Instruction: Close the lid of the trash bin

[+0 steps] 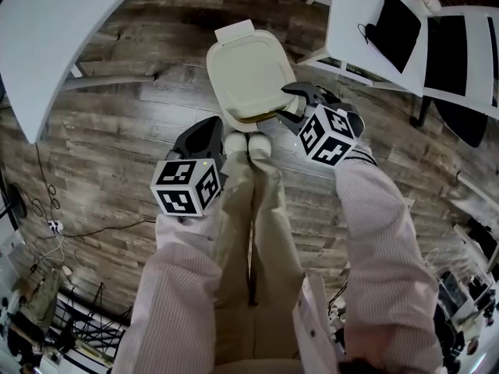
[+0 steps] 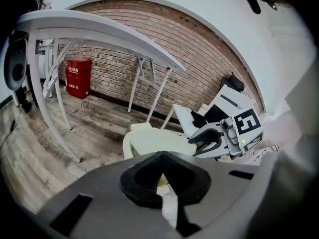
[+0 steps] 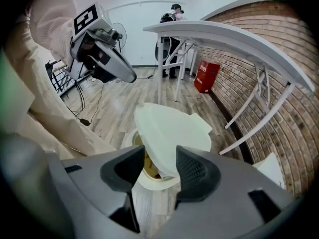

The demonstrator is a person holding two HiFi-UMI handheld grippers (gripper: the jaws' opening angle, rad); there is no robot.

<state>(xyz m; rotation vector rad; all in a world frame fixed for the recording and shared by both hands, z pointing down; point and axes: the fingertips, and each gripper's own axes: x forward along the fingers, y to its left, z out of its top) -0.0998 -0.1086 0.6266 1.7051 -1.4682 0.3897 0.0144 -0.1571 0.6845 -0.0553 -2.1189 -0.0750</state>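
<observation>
Closing is unfinished: the lid [image 3: 169, 128] tilts half-raised over the trash bin [image 3: 152, 183] between the right gripper's [image 3: 158, 168] parted jaws, while the left gripper [image 2: 160, 176] is pinched together, empty.

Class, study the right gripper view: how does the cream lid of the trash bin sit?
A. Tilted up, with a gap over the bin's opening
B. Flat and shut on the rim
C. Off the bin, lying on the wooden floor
A: the cream plastic lid slants above the round rim of the trash bin, so a gap shows the inside. Its near edge lies between the spread fingers of the right gripper.
</observation>
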